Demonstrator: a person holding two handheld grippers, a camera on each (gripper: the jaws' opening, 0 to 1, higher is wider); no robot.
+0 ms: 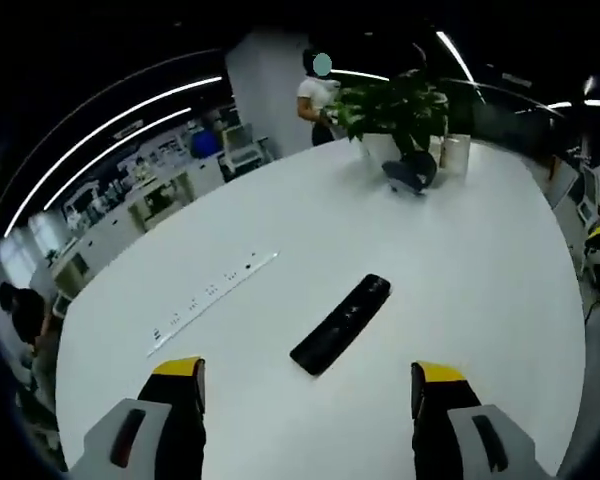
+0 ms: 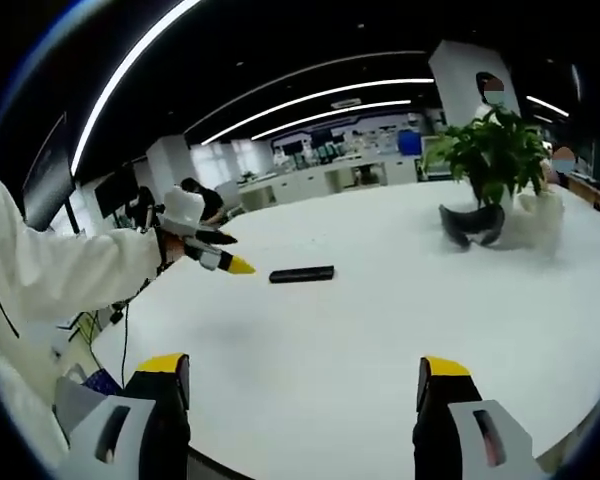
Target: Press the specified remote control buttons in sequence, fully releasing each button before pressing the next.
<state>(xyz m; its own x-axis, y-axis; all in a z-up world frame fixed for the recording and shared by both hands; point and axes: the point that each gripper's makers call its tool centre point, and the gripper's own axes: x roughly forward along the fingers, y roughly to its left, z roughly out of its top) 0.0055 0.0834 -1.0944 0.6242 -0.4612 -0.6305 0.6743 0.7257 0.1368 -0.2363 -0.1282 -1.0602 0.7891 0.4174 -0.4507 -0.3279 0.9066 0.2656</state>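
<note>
Remote control (image 1: pixel 341 323), a slim black bar, lies flat on a large white table (image 1: pixel 460 280), slanted across the left gripper view just ahead of that gripper's yellow-tipped jaws, and lying well apart from everything else on the surface. The left gripper (image 1: pixel 308 385) hangs above the table with its jaws spread wide and nothing between them. In the right gripper view the same remote (image 2: pixel 301 274) sits farther off, near the middle of the table, with the left gripper (image 2: pixel 225 262) coming in from the left, held by a white-sleeved arm (image 2: pixel 60 275), its tips near the remote's end but not touching. The right gripper (image 2: pixel 304 385) is also wide open and empty, well back from the remote. A potted plant (image 1: pixel 395 110) and a dark headset-like object (image 1: pixel 408 172) stand at the far side; a flat strip of sockets (image 1: pixel 212 298) lies left of the remote. No button looks pressed yet. The remote is light and unheld, so a slanted push could skid or spin it; wide jaws could also catch two buttons at once.
</note>
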